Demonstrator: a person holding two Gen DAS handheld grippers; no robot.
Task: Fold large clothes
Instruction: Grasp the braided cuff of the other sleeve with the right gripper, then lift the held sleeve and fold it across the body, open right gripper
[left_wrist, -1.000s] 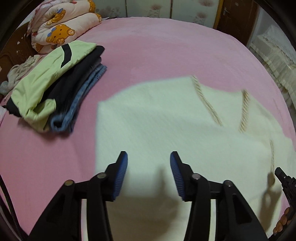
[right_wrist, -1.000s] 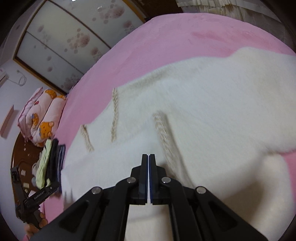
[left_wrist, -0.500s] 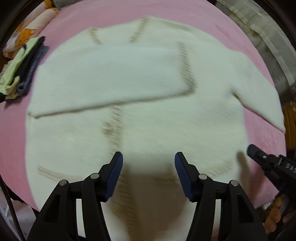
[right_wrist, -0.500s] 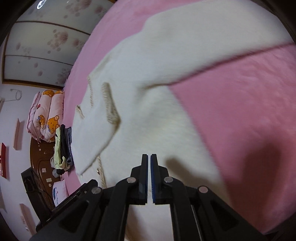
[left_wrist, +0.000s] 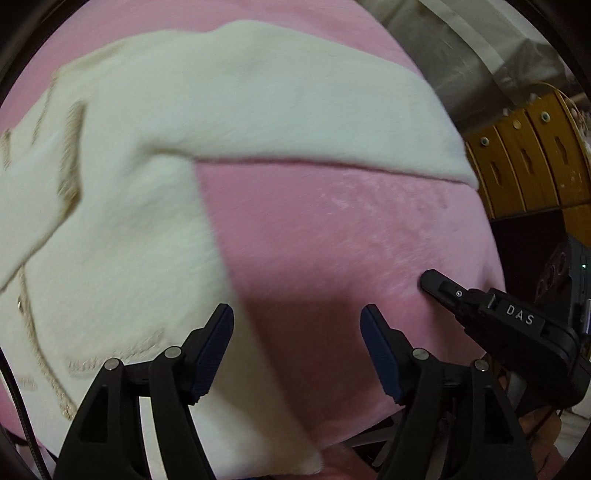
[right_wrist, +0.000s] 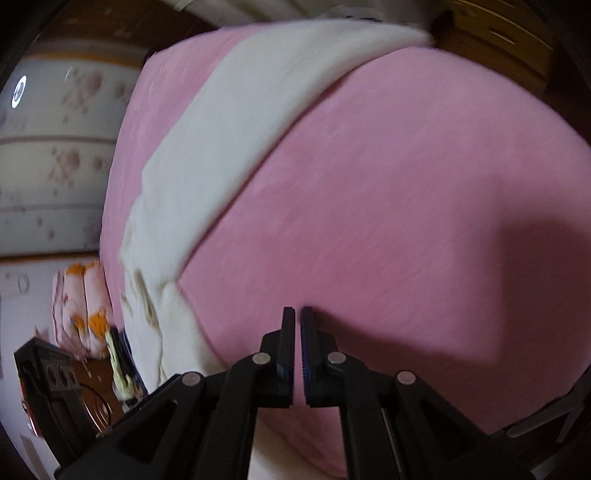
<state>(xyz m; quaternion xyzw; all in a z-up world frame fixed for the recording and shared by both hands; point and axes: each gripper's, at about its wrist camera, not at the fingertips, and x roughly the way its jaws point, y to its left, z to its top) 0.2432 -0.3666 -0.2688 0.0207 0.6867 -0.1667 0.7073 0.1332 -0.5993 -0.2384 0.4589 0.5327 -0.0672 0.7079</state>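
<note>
Pink bed, cream sweater spread; left gripper opening, empty; right gripper closed, empty.

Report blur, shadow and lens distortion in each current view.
Left wrist view: the cream sweater is smeared by motion at its trim, the left gripper stays sharp, and a dark shadow falls on the pink bedspread near it. Right wrist view: streaky blur overall, fisheye bends the bed edge, broad shadow at right beside the right gripper.
</note>
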